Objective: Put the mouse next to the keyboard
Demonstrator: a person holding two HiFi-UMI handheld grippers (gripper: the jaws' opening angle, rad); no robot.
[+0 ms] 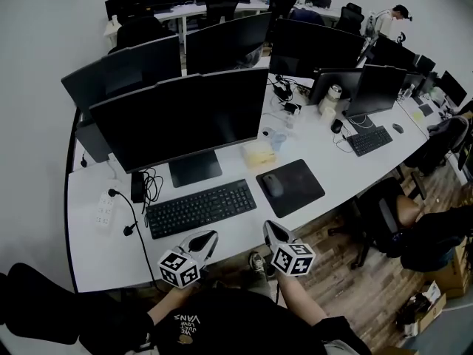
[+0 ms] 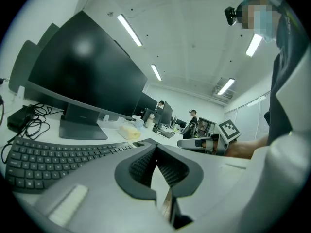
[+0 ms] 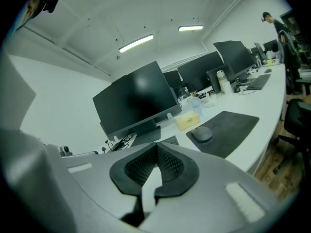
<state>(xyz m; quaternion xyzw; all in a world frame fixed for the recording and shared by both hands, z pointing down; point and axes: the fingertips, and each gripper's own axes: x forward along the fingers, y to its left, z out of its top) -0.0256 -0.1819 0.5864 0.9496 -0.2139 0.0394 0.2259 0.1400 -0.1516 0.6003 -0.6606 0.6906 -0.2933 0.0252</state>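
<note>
While the left gripper [image 1: 210,237] and right gripper [image 1: 271,229] hung pressed together and empty, the mouse [image 1: 273,186] lay on its mouse pad [image 1: 301,177]; jaws left unopened could knock it aside.

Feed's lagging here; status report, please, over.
Left gripper, right gripper shut, empty. Mouse on mouse pad, apart from keyboard. Bare desk between them.
</note>
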